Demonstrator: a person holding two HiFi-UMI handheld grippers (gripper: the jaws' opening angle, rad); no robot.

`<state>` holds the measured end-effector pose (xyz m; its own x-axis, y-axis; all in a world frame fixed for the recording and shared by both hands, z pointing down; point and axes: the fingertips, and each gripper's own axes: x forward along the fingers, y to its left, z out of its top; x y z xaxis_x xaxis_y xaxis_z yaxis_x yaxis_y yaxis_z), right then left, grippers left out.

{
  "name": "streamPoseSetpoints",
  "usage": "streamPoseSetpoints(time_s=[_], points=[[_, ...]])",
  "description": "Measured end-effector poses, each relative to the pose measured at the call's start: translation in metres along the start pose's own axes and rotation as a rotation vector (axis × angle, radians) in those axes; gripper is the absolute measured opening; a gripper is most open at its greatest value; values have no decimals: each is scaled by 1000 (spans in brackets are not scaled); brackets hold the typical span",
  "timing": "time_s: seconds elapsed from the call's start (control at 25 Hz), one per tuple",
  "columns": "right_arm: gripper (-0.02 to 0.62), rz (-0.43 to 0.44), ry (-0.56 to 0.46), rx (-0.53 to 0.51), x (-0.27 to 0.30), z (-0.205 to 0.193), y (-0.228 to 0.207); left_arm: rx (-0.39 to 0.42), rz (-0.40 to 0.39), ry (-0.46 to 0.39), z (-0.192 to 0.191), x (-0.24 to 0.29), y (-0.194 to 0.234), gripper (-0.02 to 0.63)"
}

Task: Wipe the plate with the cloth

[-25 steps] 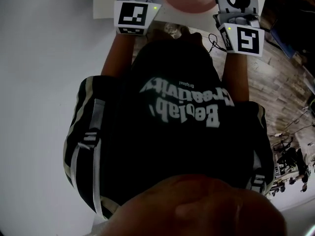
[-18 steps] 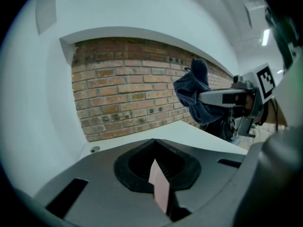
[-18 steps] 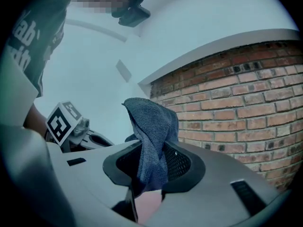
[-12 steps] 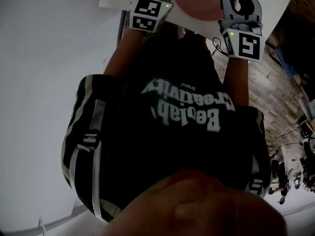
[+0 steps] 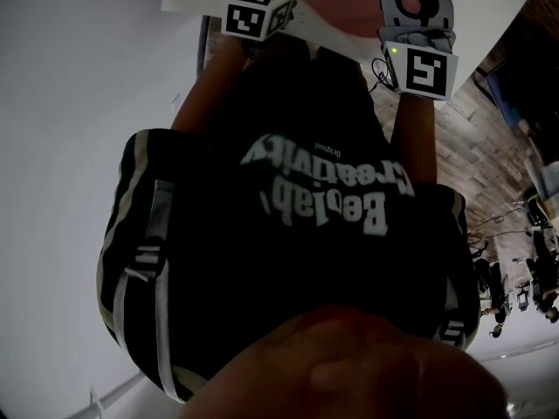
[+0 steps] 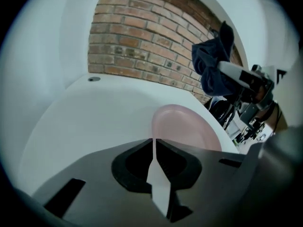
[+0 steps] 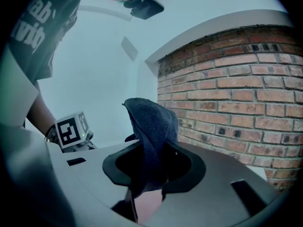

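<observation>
Right gripper (image 7: 150,148): fingers clenched on the dark blue cloth (image 7: 152,119), raised clear of the pink plate (image 6: 189,129), which lies on the white table (image 6: 90,117). Left gripper (image 6: 154,143): fingers pressed together, nothing between them, tips near the plate's rim. Wiping appears not yet under way. Bring the cloth flat onto the plate face, sweep in overlapping arcs, and steady the rim against sliding.
</observation>
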<state>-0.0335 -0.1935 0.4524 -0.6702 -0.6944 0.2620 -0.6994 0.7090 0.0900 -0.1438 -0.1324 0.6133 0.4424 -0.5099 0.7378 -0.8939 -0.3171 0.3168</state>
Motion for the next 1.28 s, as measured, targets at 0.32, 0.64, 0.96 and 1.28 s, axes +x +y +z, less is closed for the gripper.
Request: streamPoseSetpoints(time_s=[0.32, 0.64, 0.96, 1.28], points=[[112, -19, 91, -1, -1, -32, -3, -165, -149, 136, -35, 21, -11, 94], [112, -38, 130, -7, -9, -40, -1, -278, -226, 225, -47, 37, -27, 95], [112, -65, 153, 13, -20, -51, -8, -248, -145, 324, -50, 51, -29, 55], [112, -83, 145, -3, -26, -48, -14, -259, -193, 147, -7, 50, -43, 12]])
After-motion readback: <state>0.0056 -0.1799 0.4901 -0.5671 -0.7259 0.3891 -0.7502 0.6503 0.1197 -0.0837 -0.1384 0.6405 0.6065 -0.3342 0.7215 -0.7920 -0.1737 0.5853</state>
